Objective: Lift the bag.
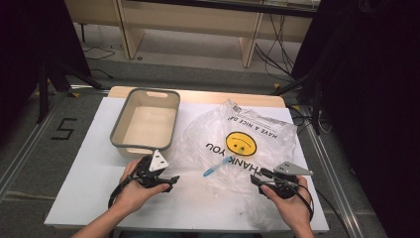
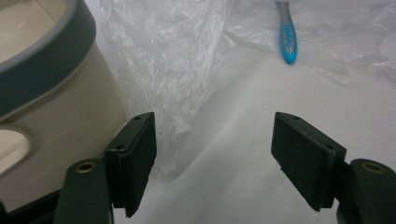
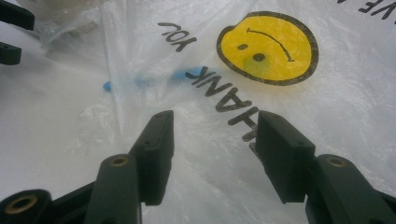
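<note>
A clear plastic bag (image 1: 247, 139) printed with a yellow smiley face (image 1: 241, 143) and "THANK YOU" lies crumpled on the white table (image 1: 84, 173). A blue toothbrush-like handle (image 1: 216, 167) pokes out of the bag's near edge; it is also seen as the blue handle (image 2: 288, 39) and, blurred under the film, the blue handle (image 3: 144, 80). My left gripper (image 1: 171, 182) stands open just left of the bag, and between its jaws the left gripper (image 2: 212, 126) has only bare table. My right gripper (image 1: 257, 176) hovers open over the bag's near right part; the right gripper (image 3: 215, 119) holds nothing.
A beige basin with a grey rim (image 1: 143, 124) stands at the table's back left, close beside my left gripper, with the basin wall (image 2: 56, 102) next to the left jaw. Black curtains, stands and cables surround the table. A wooden bench stands behind (image 1: 198, 20).
</note>
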A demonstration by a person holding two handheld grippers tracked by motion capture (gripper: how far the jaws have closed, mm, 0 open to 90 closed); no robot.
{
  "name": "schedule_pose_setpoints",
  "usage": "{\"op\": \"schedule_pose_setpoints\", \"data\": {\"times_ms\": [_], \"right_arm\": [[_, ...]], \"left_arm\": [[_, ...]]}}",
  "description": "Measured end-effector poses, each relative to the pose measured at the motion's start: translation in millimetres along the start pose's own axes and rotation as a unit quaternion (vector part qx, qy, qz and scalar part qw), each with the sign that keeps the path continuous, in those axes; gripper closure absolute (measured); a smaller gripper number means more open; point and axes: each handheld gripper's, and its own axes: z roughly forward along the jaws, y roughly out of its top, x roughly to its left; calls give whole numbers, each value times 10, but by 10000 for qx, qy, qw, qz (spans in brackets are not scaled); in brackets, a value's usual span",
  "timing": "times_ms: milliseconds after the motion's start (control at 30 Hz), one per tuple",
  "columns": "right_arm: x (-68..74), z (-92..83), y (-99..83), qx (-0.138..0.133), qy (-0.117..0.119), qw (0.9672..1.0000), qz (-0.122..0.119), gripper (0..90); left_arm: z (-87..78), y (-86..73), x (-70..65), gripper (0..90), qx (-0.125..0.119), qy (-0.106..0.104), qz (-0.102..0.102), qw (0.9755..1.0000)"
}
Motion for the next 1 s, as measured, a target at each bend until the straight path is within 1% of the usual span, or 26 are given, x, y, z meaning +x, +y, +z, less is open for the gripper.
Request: {"op": "schedule_pose_setpoints", "data": {"times_ms": [67,167,200,233,333,367,400,467,500,533,567,600,633,667,700,733,767,800,833,900,933,967,1000], "right_arm": [[10,13,1,21,23,10000,-24,478],[35,47,-6,118,89,9998,-136,475],[35,47,-6,118,89,9998,-136,475],[58,62,-5,184,148,9995,-213,471],[85,64,-15,249,241,9989,-318,458],[92,62,-25,293,271,9986,-347,457],[96,60,-35,342,292,9983,-379,452],[112,60,-52,515,285,9972,-461,438],[121,59,-61,602,266,9965,-515,434],[121,59,-61,602,266,9965,-515,434],[135,64,-84,808,277,9949,-531,418],[140,71,-93,939,307,9937,-531,411],[145,83,-107,1088,371,9916,-600,413],[153,90,-121,1169,394,9902,-657,415],[159,98,-130,1217,382,9895,-674,415],[159,98,-130,1217,382,9895,-674,415],[168,107,-136,1324,397,9877,-726,420],[168,107,-136,1324,397,9877,-726,420],[177,109,-136,1379,366,9869,-746,434],[180,112,-140,1446,344,9855,-822,451],[181,112,-143,1485,347,9846,-858,462],[184,111,-145,1535,354,9837,-866,474],[187,114,-150,1570,356,9828,-902,486]], "left_arm": [[15,-7,5,305,23,-9,-37,10000],[35,-14,6,303,67,-11,-22,10000],[39,-13,6,303,69,-16,-21,10000],[48,-12,6,301,86,-11,-11,10000],[73,-8,7,298,163,-12,2,9999],[84,-11,9,298,191,-12,13,9998],[104,-19,14,298,239,13,-20,9997],[110,-19,20,300,276,21,-24,9996],[122,-20,23,307,268,28,-57,9996],[132,-19,32,307,310,36,-68,9995],[151,-20,44,336,364,62,-81,9993],[166,-23,50,357,386,64,-96,9992],[182,-27,62,384,460,85,-62,9989],[199,-33,69,404,538,139,-75,9984],[213,-38,75,423,616,160,-68,9980],[227,-41,80,423,655,140,-77,9977],[232,-39,86,451,648,115,-130,9977],[232,-32,95,451,653,84,-109,9978],[234,-28,98,505,660,44,-98,9978],[241,-22,106,549,689,-43,-201,9974],[244,-13,120,574,717,-137,-288,9969],[244,-13,120,604,717,-137,-288,9969],[245,-10,123,636,721,-143,-356,9967]]}}
